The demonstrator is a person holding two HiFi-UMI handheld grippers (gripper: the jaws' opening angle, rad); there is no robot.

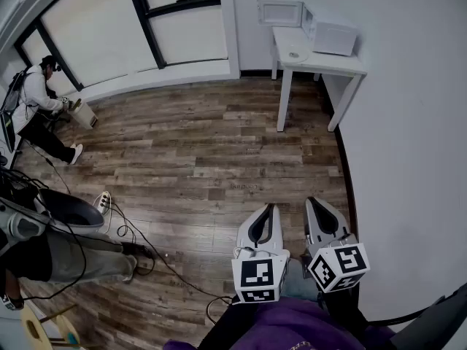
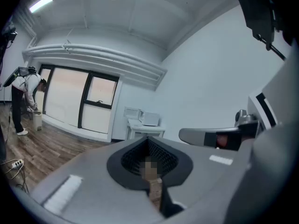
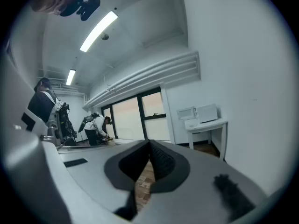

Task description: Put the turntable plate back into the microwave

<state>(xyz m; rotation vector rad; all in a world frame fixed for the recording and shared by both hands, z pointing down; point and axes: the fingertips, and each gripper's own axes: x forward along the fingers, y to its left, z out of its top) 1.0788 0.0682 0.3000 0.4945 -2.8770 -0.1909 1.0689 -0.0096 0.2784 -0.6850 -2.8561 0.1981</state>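
A white microwave [image 1: 334,39] stands on a small white table [image 1: 350,65] at the far wall, its door [image 1: 279,12] swung open to the left. The clear turntable plate [image 1: 294,53] lies on the tabletop in front of the door. My left gripper [image 1: 272,207] and right gripper [image 1: 311,201] are side by side low in the head view, several steps from the table. Both point toward it, shut, with nothing between their jaws. The left gripper view shows the microwave [image 2: 149,119] small and distant, and so does the right gripper view, where the microwave [image 3: 208,111] sits beyond the shut jaws.
Wooden floor [image 1: 219,152] stretches between me and the table. A white wall [image 1: 408,159] runs along the right. A person [image 1: 36,100] bends over a box by the windows at left. A power strip [image 1: 103,201] and cables lie at lower left, beside another person's legs [image 1: 73,257].
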